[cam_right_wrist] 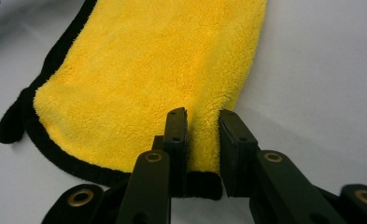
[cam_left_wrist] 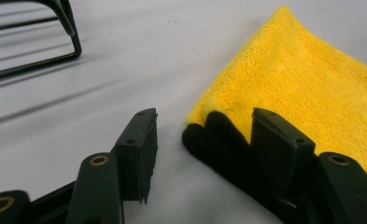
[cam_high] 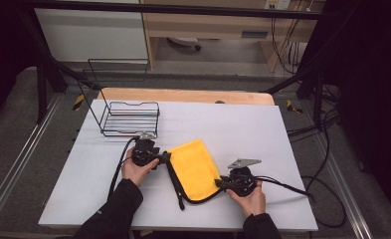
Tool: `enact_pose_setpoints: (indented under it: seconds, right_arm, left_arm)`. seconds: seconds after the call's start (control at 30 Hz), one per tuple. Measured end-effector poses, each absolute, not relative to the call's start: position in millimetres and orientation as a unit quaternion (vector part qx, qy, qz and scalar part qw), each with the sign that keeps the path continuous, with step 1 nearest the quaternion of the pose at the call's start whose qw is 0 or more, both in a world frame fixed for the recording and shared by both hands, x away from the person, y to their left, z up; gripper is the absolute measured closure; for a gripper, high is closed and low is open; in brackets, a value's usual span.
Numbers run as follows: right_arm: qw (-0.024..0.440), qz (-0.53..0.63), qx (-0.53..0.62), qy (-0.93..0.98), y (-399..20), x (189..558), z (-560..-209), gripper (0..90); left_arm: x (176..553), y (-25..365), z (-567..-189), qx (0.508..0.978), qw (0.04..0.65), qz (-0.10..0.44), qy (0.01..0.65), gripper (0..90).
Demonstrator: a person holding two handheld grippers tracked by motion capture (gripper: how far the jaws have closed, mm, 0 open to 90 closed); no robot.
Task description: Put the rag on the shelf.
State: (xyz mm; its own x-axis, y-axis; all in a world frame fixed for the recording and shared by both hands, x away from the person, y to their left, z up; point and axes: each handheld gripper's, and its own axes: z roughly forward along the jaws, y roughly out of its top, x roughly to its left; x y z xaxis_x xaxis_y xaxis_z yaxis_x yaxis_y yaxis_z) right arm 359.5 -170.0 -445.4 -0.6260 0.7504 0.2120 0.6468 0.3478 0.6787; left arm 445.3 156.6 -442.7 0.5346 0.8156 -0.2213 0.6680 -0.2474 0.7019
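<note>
In the high view a yellow towel with a black border lies folded on the white table, a little below the centre of the frame. A black wire rack stands in the upper left part of the table, well apart from the towel.

The left gripper is at the left edge of the towel, held by the left hand. In the left gripper view its jaws are spread wide around the black-bordered corner of the towel; the right-side jaw lies over the black edge, the left-side jaw is on the bare table, just beside the cloth. They do not pinch it.

The right gripper is at the lower right edge of the towel, held by the right hand. In the right gripper view the jaws stand partly apart, on both sides of a raised fold of the towel near its black border. If the fingers really press the fold, I cannot tell.
</note>
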Motion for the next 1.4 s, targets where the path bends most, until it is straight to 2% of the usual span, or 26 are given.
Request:
enact_pose_setpoints:
  seconds: [0.3,0.5,0.63,0.73,0.83,1.0,1.07,1.17,1.2,1.23,1.27,1.33,1.4]
  right_arm:
    - [0.066,0.377,0.426,0.82,-169.7,360.6,-445.7,74.7]
    - [0.058,0.379,0.434,0.815,-168.9,360.3,-444.8,79.7]
    - [0.057,0.381,0.445,0.808,-166.9,358.7,-441.7,82.8]
    - [0.051,0.388,0.445,0.805,-161.0,355.1,-438.6,83.2]
    - [0.015,0.412,0.453,0.791,-152.6,350.0,-436.9,83.2]
    - [0.024,0.398,0.462,0.792,-141.6,342.0,-439.0,81.2]
    - [0.03,0.388,0.457,0.8,-143.0,342.6,-439.3,76.1]
    - [0.062,0.385,0.432,0.813,-146.8,349.4,-436.6,60.8]
    - [0.062,0.385,0.432,0.813,-146.8,349.4,-436.6,60.8]
    - [0.074,0.389,0.422,0.815,-148.3,352.4,-435.1,56.7]
    - [0.095,0.405,0.407,0.813,-150.5,364.3,-430.0,50.8]
    - [0.112,0.418,0.397,0.81,-152.3,382.9,-427.0,45.6]
    - [0.121,0.418,0.397,0.808,-151.1,400.9,-427.7,45.6]
  left_arm:
    - [444.0,149.6,-449.6,0.785,0.39,0.086,0.475,56.4]
    - [439.6,149.1,-446.3,0.784,0.395,0.089,0.472,76.8]
    - [434.4,151.8,-434.4,0.777,0.416,0.095,0.463,79.4]
    - [434.0,155.3,-420.8,0.782,0.415,0.107,0.452,79.8]
    - [437.0,157.6,-413.6,0.784,0.414,0.109,0.45,79.8]
    - [446.8,151.6,-424.1,0.795,0.396,0.11,0.447,79.5]
    - [449.1,153.1,-438.2,0.786,0.401,0.101,0.459,78.9]
    - [448.4,157.5,-443.2,0.777,0.415,0.094,0.463,77.1]
    - [447.9,159.2,-444.2,0.775,0.418,0.094,0.464,77.1]
    - [447.3,160.8,-445.3,0.773,0.421,0.095,0.465,75.5]
    - [446.8,161.2,-446.1,0.773,0.422,0.096,0.464,72.1]
    - [445.4,159.2,-449.6,0.779,0.414,0.1,0.461,65.3]
    - [445.4,158.6,-450.7,0.781,0.411,0.1,0.459,59.0]
